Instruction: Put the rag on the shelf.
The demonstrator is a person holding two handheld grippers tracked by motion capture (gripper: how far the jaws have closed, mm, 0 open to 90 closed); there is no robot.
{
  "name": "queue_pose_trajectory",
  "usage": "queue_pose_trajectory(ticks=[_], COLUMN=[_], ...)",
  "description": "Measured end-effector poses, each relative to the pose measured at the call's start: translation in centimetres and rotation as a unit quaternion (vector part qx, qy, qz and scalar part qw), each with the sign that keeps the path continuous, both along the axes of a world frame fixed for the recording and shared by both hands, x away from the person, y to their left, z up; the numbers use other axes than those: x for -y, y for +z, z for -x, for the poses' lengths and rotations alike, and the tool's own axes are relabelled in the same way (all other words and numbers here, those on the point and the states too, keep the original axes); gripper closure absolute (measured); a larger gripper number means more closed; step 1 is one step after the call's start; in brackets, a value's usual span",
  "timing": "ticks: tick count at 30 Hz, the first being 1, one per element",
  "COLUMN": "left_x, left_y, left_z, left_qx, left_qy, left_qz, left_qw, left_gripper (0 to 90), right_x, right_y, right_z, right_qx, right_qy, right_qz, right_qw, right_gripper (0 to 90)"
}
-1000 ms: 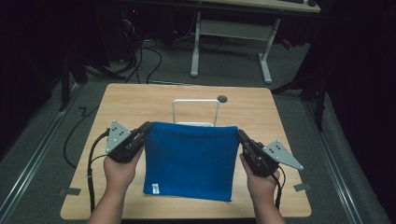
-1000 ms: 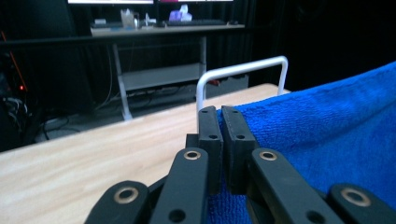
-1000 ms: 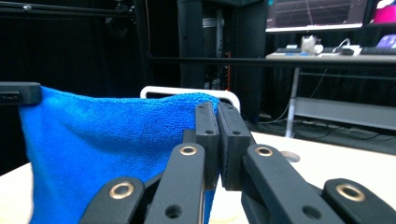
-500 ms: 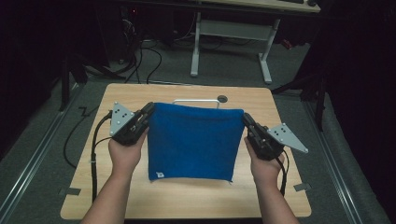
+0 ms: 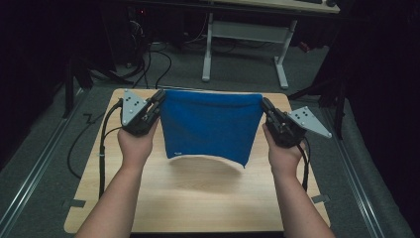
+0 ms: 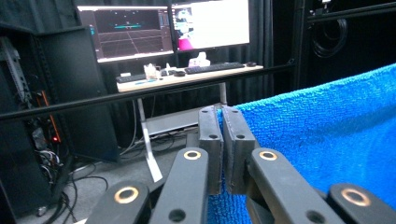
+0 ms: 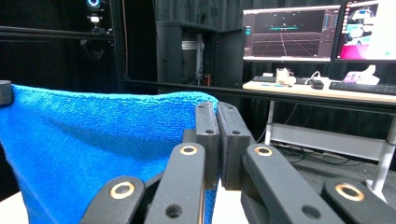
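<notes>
A blue towel (image 5: pixel 210 126) hangs stretched in the air above the wooden table (image 5: pixel 198 198), held by its two upper corners. My left gripper (image 5: pixel 159 95) is shut on the towel's upper left corner. My right gripper (image 5: pixel 264 103) is shut on the upper right corner. In the left gripper view the jaws pinch the blue towel (image 6: pixel 327 140) at its edge, the left gripper (image 6: pixel 222 114) level with the top hem. In the right gripper view the blue towel (image 7: pixel 93 140) spreads to the left of the right gripper (image 7: pixel 216 109). The towel's lower edge hangs just above the tabletop.
Grey cables (image 5: pixel 101 148) trail from the left gripper over the table's left edge. Beyond the table stands a desk on a white frame (image 5: pixel 245 37) with monitors (image 6: pixel 168 25) and a keyboard on it. Dark floor surrounds the table.
Both hands have risen and moved away from me, lifting the towel off the table until it hangs. The white frame that lay behind the towel is now covered by it.
</notes>
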State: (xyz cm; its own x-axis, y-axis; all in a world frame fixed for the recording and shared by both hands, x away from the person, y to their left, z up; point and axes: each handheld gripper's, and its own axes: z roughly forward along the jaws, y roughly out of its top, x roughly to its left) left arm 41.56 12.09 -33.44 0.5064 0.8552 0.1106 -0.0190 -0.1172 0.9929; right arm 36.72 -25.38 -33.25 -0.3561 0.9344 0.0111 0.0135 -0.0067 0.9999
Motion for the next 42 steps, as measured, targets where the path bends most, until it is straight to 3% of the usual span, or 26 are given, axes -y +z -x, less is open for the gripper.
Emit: queue_pose_trajectory(ticks=[12, 23, 26, 30, 34, 42], left_x=[0.6, 1.3, 1.5, 2.0, 2.1, 2.2], left_y=[1.6, 3.3, 3.0, 2.0, 0.7, -2.4], left_z=[-4.0, -7.1, -8.1, -9.4, -10.7, -11.7], left_qx=[0.003, 0.012, 0.003, -0.012, -0.039, -0.075], left_qy=[0.021, 0.028, 0.028, 0.028, 0.029, 0.02], left_qz=[-0.016, -0.031, -0.037, -0.053, -0.054, -0.063], left_qw=[0.9997, 0.9991, 0.9989, 0.9981, 0.9973, 0.995], left_gripper=[87.9, 87.8, 87.8, 87.7, 87.7, 87.6], right_x=[-0.4, -0.4, -0.3, 0.1, 0.0, 0.2], right_y=[1.9, 3.7, 3.5, 2.6, 1.4, -1.4], right_z=[-5.0, -7.7, -8.7, -10.2, -11.4, -12.8], right_qx=[-0.001, 0.012, 0.005, -0.016, -0.03, -0.062], right_qy=[-0.022, -0.036, -0.042, -0.046, -0.049, -0.051], right_qz=[0.01, 0.023, 0.041, 0.041, 0.057, 0.079], right_qw=[0.9997, 0.999, 0.9983, 0.998, 0.9967, 0.9936], right_gripper=[88.7, 88.7, 88.7, 88.7, 88.7, 88.6])
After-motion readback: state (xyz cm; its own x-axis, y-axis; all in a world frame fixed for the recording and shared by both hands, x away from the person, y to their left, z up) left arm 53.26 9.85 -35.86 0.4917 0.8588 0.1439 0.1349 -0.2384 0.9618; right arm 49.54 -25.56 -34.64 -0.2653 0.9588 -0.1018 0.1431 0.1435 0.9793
